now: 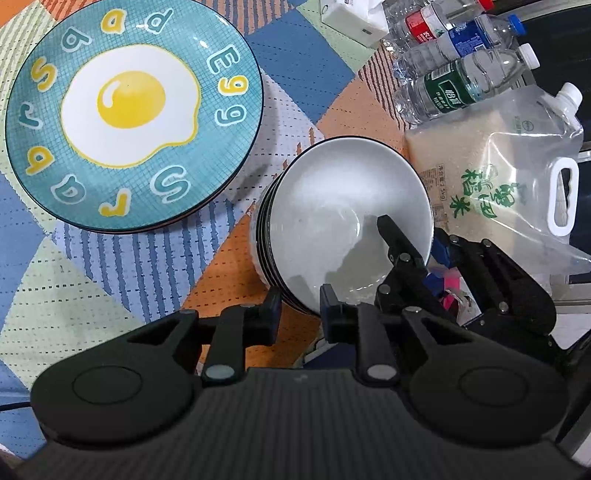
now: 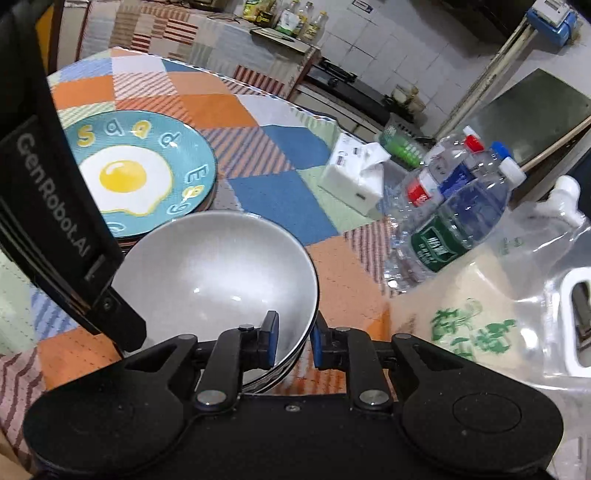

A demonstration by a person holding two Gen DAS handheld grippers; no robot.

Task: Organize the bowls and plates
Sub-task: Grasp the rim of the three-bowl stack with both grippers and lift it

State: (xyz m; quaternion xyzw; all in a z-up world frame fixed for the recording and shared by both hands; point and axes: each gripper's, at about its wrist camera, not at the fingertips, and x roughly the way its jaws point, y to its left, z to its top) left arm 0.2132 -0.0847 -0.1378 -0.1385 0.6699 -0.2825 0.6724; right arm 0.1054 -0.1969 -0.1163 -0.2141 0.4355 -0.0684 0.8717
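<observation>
A stack of several nested white bowls point(image 1: 343, 206) with dark rims stands on the patchwork tablecloth. My left gripper point(image 1: 300, 312) straddles its near rim, one finger outside and one inside, shut on the nested walls. My right gripper point(image 1: 412, 232) clamps the right rim, with one finger point(image 1: 391, 232) inside the top bowl. In the right wrist view the same bowls point(image 2: 221, 266) lie just ahead, and the right gripper point(image 2: 293, 339) is shut on their rim. A teal plate with a fried-egg design point(image 1: 133, 110) tops a short pile of plates at the upper left, also seen from the right wrist as the teal plate point(image 2: 140, 173).
A clear bag of rice point(image 1: 495, 184) lies right of the bowls, touching or nearly so. Several water bottles point(image 1: 461, 62) lie behind it, beside a white tissue box point(image 1: 351, 18). The left tool's black housing point(image 2: 55, 206) fills the right wrist view's left side. The table edge point(image 2: 314, 110) curves beyond.
</observation>
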